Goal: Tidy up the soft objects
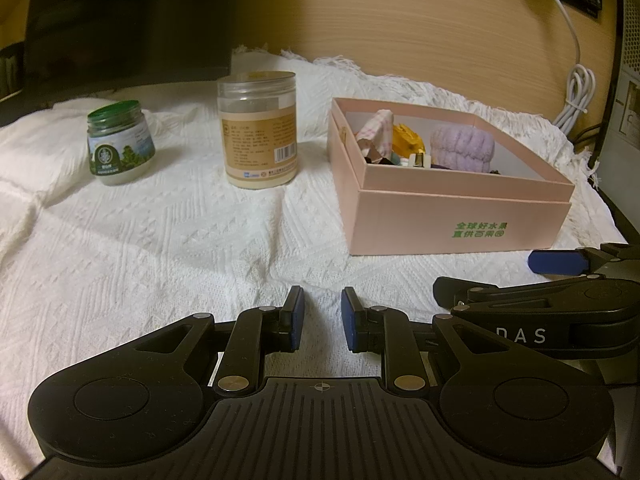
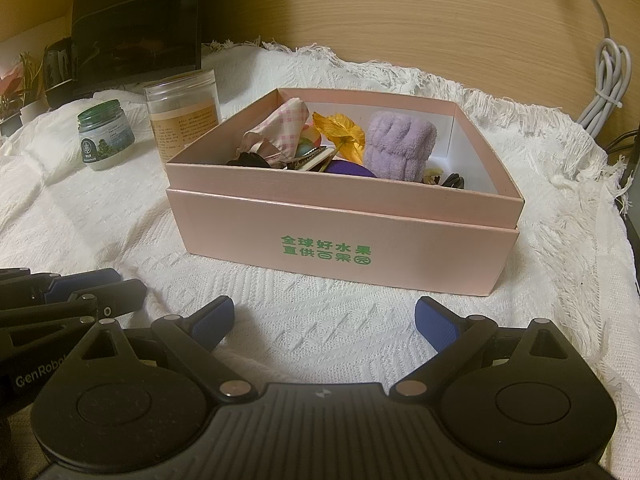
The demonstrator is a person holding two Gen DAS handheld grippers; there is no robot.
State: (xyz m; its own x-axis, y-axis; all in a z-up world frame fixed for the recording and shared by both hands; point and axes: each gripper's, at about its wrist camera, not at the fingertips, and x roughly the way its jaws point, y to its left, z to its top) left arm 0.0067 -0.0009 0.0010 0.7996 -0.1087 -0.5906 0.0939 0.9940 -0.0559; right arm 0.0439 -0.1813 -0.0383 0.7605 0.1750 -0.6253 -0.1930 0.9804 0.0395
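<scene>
An open pink cardboard box [image 1: 460,208] [image 2: 344,208] with green print stands on a white woven cloth [image 1: 160,248]. Inside lie a rolled purple terry band [image 1: 462,146] [image 2: 400,144], a pink checked fabric pouch [image 1: 376,128] [image 2: 280,128], a yellow flower-like piece [image 2: 340,128] and small dark items. My left gripper [image 1: 322,296] hovers over the cloth to the box's front left, its blue pads narrowly apart with nothing between them. My right gripper [image 2: 325,306] stands wide open and empty just in front of the box.
Left of the box stand a tall clear jar [image 1: 258,128] [image 2: 184,112] and a small green-lidded jar [image 1: 120,144] [image 2: 106,136]. A dark boxy object [image 1: 128,20] sits at the back left. A white cable [image 1: 576,92] hangs at the right by the wooden wall.
</scene>
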